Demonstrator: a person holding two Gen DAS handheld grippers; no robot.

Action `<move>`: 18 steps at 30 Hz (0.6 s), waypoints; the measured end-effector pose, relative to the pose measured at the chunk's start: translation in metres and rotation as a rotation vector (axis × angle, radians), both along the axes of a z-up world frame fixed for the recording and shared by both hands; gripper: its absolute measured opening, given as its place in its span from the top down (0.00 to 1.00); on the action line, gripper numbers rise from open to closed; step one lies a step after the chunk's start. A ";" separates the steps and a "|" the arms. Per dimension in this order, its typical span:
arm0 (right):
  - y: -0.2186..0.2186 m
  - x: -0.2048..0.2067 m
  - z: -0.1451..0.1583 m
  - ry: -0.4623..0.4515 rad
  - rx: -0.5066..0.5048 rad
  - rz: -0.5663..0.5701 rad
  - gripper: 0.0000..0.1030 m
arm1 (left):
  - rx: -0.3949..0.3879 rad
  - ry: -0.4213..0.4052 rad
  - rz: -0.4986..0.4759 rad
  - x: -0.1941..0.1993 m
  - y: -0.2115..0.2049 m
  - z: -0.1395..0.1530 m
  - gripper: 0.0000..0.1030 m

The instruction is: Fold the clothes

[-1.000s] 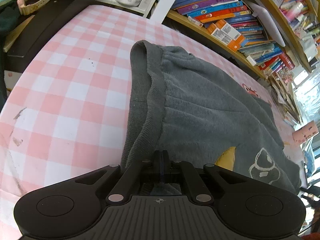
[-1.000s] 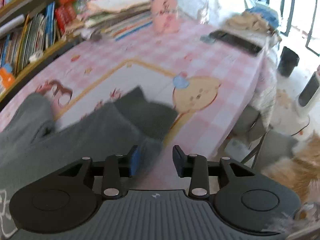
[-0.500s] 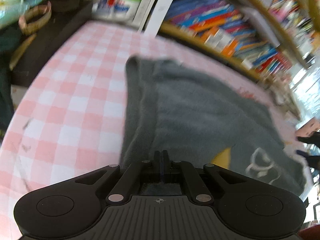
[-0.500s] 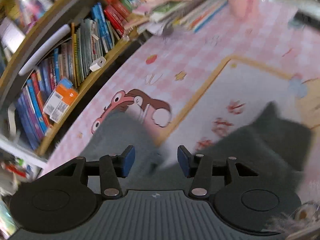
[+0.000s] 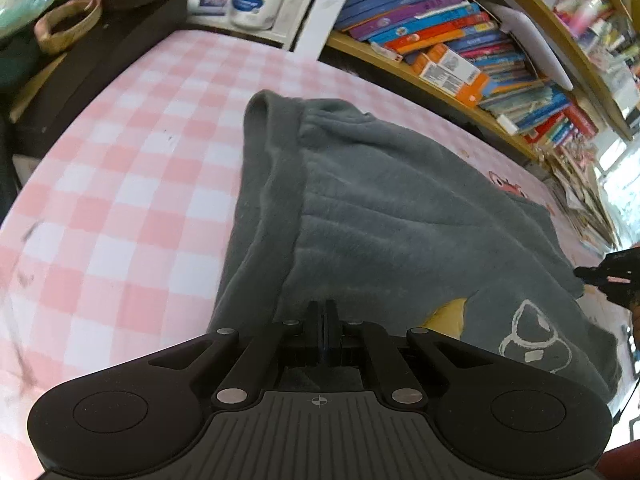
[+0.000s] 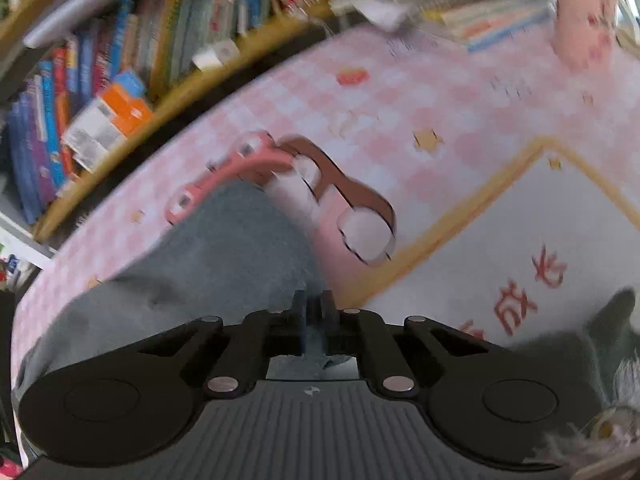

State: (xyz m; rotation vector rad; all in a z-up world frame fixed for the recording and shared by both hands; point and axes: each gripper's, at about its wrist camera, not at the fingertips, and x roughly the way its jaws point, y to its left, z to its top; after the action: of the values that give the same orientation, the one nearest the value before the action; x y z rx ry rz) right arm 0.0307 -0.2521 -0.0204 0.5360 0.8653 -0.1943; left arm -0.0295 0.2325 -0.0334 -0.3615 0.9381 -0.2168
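Jaws of left gripper (image 5: 323, 322) pinched on grey garment (image 5: 400, 216) near waistband, same as a second ago; garment flat on desk (image 5: 120, 208), long axis waistband far-left to near-right.

Right gripper (image 6: 314, 312) jaws, wide a moment back, now clamped on garment edge (image 6: 224, 256). Likely fold lift.

Right gripper closes on the far hem

A second ago the right gripper (image 6: 314, 312) stood open near the garment's lower corner; it has since swung toward the bookshelf (image 6: 120, 80) side and its fingers (image 6: 299, 308) have pinched shut on the grey garment (image 6: 224, 248), and it now shows at the left view's right edge.
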 end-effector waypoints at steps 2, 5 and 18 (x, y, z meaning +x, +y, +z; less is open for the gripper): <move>0.012 -0.004 0.019 -0.097 -0.005 0.032 0.96 | -0.009 0.000 0.006 -0.001 0.002 -0.001 0.96; 0.044 -0.011 0.045 -0.247 0.025 0.151 0.96 | -0.014 -0.002 0.006 -0.002 0.002 -0.001 0.96; 0.162 -0.034 0.031 -0.191 0.025 0.635 0.77 | -0.029 -0.005 -0.010 -0.002 0.006 -0.003 0.96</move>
State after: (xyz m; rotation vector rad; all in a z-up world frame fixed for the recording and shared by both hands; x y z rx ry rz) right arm -0.0033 -0.0905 0.0107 0.2757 0.8117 0.4408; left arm -0.0316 0.2390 -0.0361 -0.3831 0.9328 -0.2407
